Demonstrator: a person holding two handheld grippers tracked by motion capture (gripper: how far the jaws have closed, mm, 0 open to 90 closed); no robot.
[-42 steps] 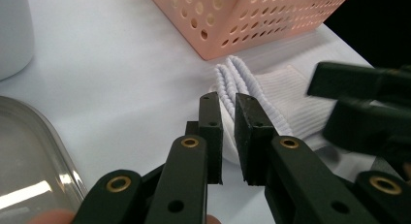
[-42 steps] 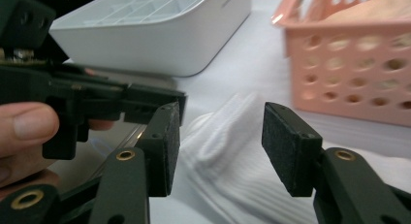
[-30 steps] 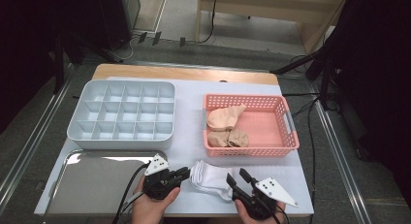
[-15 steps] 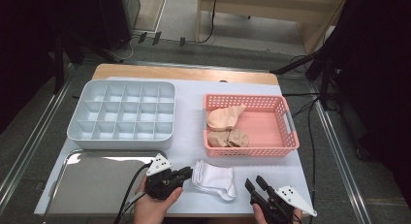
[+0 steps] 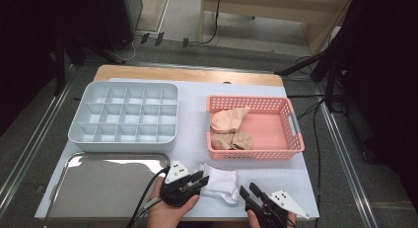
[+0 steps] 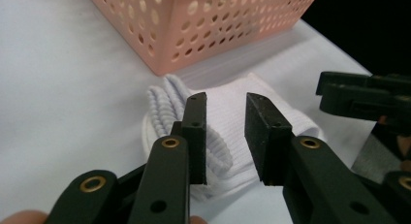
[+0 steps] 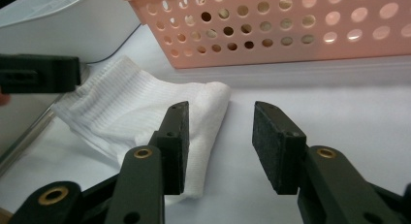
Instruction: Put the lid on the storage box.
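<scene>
White sock [image 5: 219, 187] lay folded on the desk [image 5: 192, 114], near the front edge, just in front of the pink basket [image 5: 276, 151] and right of the steel tray [image 5: 98, 183]. Left tongs [image 5: 199, 181] sat at the sock's left end, jaws parted narrowly over the ribbed cuff; in the left gripper view the left tongs [image 6: 225, 136] had fabric between the jaws, not clamped. Right tongs [image 5: 249, 192] were just off the sock's right end, jaws apart; in the right gripper view the right tongs [image 7: 218, 146] had one jaw over the sock [image 7: 145, 117] edge and the other over bare desk. Beige socks [image 5: 229, 129] were in the basket. Grey divided bin [image 5: 125, 117] sat behind the tray.
</scene>
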